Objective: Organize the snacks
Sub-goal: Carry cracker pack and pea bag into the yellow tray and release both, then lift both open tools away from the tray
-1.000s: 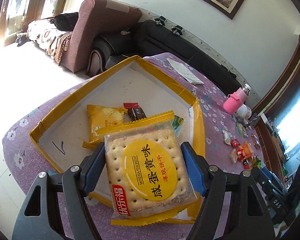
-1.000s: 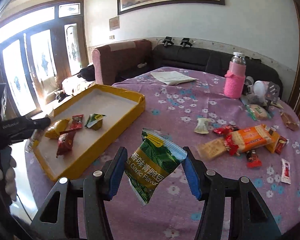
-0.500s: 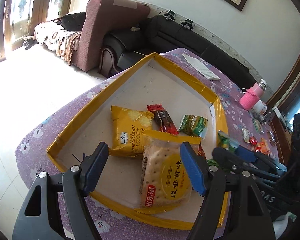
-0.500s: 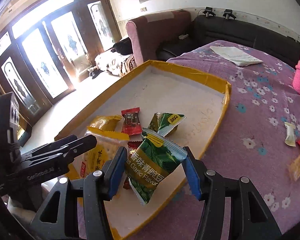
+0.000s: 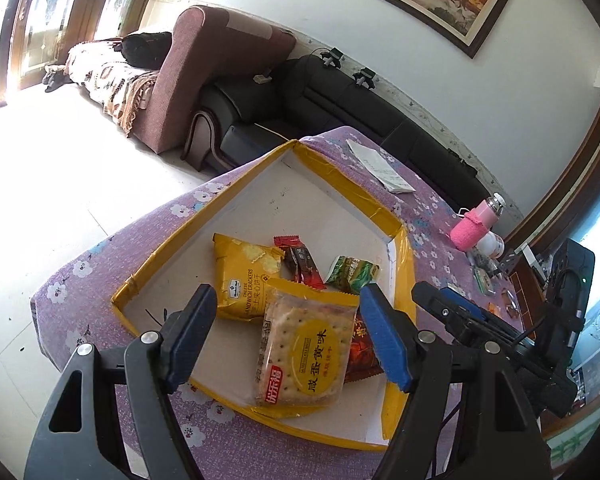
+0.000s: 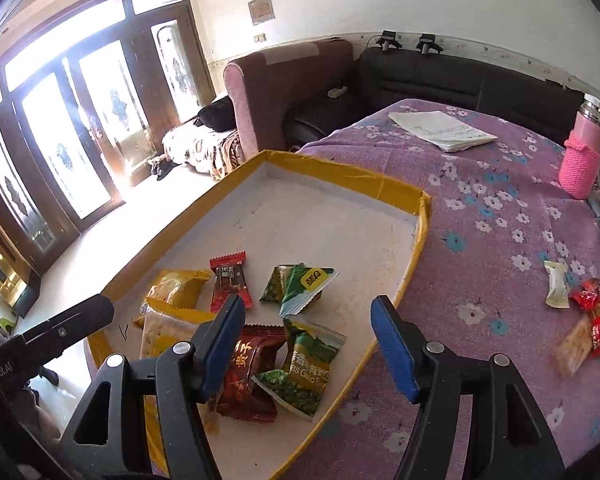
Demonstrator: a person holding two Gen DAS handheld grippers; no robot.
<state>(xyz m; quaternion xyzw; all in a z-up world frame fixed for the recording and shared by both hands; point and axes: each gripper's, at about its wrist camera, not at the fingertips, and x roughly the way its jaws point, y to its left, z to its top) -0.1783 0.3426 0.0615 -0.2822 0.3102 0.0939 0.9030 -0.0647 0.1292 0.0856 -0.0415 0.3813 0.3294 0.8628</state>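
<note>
Right wrist view shows the desk [image 6: 500,208], then the yellow-rimmed tray [image 6: 418,236] holding the snacks, the garlic pea packet [image 6: 308,364] lying released beneath the open right tool [image 6: 308,352], so both empty, spread tools, left tool [image 5: 284,336] included, should lift straight up to avoid snagging wrappers.

Both tools have let go: the cracker pack [image 5: 305,350] left the left tool [image 5: 288,338], the green pea bag [image 6: 306,372] the right tool [image 6: 310,346]; both now lie in the tray [image 6: 418,216].
</note>
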